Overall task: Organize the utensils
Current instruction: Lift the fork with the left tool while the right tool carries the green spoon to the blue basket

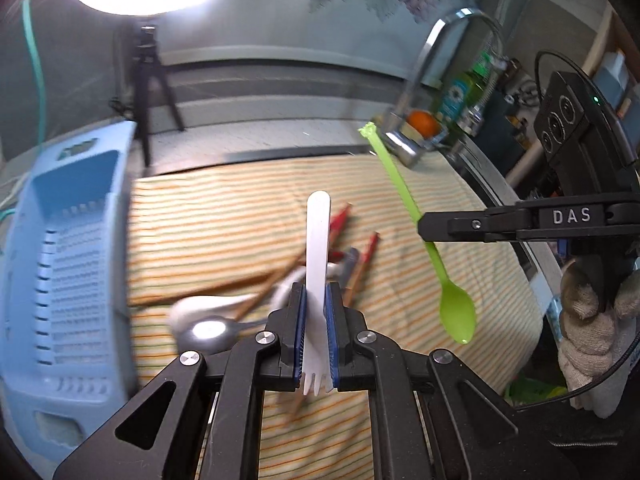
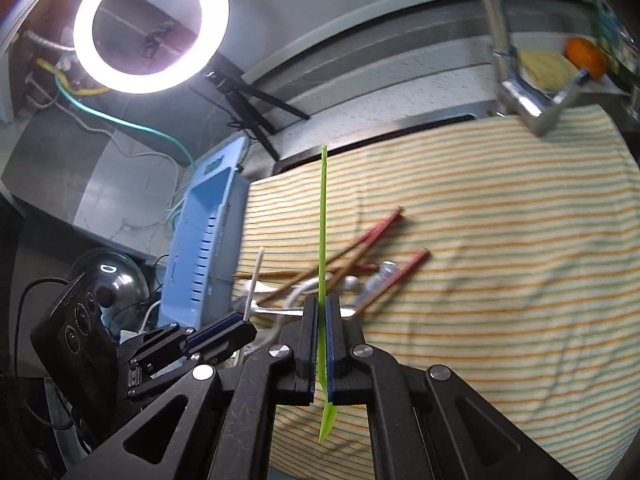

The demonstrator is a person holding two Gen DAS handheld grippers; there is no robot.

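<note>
My left gripper is shut on a white plastic fork, handle pointing away, tines toward the camera. My right gripper is shut on a green plastic spoon, seen edge-on; in the left wrist view the green spoon hangs bowl-down from the right gripper. Both are held above a striped cloth. On the cloth lie red-tipped chopsticks, a white spoon and a metal spoon. A light blue utensil basket stands at the left; it also shows in the right wrist view.
A chrome tap stands at the back right beside an orange and a green bottle. A ring light on a tripod stands behind the cloth. A metal pot sits left of the basket.
</note>
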